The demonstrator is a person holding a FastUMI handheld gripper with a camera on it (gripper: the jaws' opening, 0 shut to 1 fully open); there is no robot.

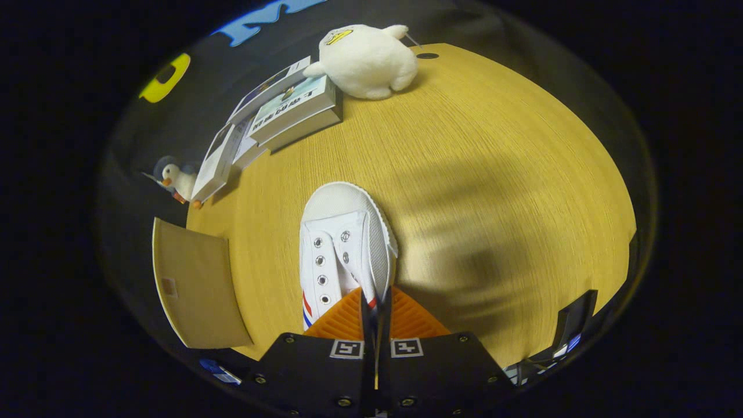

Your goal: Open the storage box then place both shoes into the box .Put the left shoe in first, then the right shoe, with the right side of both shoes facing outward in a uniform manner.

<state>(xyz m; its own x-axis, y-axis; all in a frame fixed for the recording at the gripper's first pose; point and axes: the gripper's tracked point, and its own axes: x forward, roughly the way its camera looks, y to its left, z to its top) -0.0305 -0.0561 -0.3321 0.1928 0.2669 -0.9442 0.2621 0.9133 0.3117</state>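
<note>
Across the whole scene spreads a light wooden tabletop with fine grain [493,174], seen from above at a steep tilt, with soft shadows falling across its near right part. At the table's left edge lies a flat beige cardboard panel [194,284], overhanging the rim; whether it belongs to the storage box cannot be told. At the far end of the table rests a round white plush toy with a yellow patch [365,58], touching a stack of thick books with pale covers [290,113]; more booklets lean beside the stack toward the left. Just past those, off the table's left edge, stands a small white toy duck with an orange beak [177,180]. A small dark round hole [427,56] sits in the tabletop next to the plush toy.

The white canvas sneaker with metal eyelets and red and blue side stripes [342,244] is directly ahead of the fingers, its rubber toe pointing away toward the books, its heel end hidden under the fingers. The gripper [374,305] points forward and down along the shoe's length, level with the camera. Its fingers are drawn close together with a thin edge of the shoe's collar pinched between the ribbed pads [342,322], both pressing on it.
</note>
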